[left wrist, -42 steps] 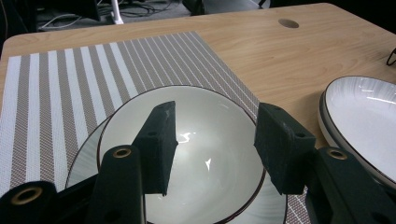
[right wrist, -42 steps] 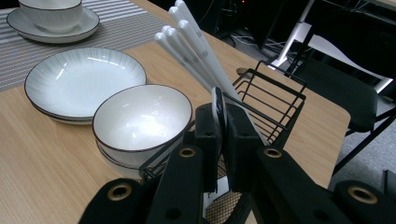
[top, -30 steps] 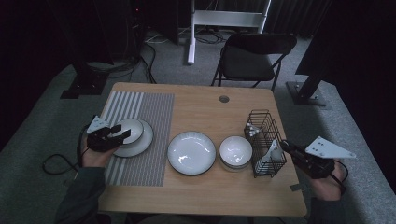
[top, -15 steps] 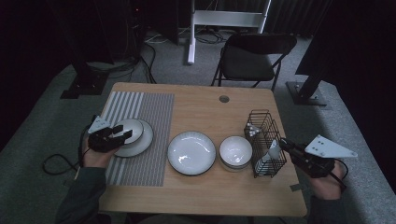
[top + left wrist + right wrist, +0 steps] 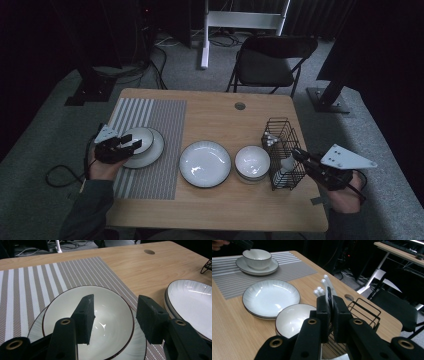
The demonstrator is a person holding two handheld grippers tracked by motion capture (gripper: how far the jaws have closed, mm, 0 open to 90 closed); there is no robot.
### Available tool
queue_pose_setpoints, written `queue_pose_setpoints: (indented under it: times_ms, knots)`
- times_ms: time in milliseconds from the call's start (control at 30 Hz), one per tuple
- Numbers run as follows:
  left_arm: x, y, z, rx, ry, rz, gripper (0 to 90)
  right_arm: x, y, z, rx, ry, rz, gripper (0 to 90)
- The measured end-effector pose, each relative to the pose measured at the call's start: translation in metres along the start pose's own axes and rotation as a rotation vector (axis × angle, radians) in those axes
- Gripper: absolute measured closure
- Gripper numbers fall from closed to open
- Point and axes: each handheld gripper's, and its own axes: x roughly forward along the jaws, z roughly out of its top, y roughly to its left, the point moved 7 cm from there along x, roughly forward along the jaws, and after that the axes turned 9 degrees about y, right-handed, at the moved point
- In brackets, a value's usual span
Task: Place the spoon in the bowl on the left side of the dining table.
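Observation:
A white bowl (image 5: 138, 138) (image 5: 110, 315) sits on a saucer (image 5: 154, 150) (image 5: 136, 347) on the striped placemat (image 5: 155, 117). My left gripper (image 5: 131, 145) (image 5: 115, 315) is open low over it, one pad inside the bowl and the other just outside its rim. My right gripper (image 5: 296, 154) (image 5: 329, 302) is at the near side of the black wire basket (image 5: 280, 131) (image 5: 365, 305), shut on a thin white utensil (image 5: 328, 293) standing in it. More white utensil tips (image 5: 320, 289) stick up behind it.
A wide white plate (image 5: 205, 163) (image 5: 270, 297) and a smaller bowl (image 5: 252, 161) (image 5: 292, 320) lie mid-table between the placemat and the basket. A cable hole (image 5: 240, 106) sits near the table's far edge, and a black folding chair (image 5: 272, 55) stands beyond it.

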Motion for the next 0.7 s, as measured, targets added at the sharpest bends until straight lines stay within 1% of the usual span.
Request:
queue_pose_setpoints:
  times_ms: [167, 567, 700]
  knots:
    - [0.001, -0.001, 0.000, 0.000, 0.001, -0.002, 49.8, 0.003, 0.005, 0.003, -0.006, -0.008, 0.015, 85.4]
    - [-0.001, -0.002, 0.000, 0.002, -0.002, -0.003, 49.8, 0.004, 0.013, 0.012, -0.032, -0.021, 0.022, 85.4]
    - [-0.001, -0.003, 0.000, 0.003, -0.001, -0.006, 49.8, 0.005, 0.017, 0.015, -0.038, -0.028, 0.039, 85.4]
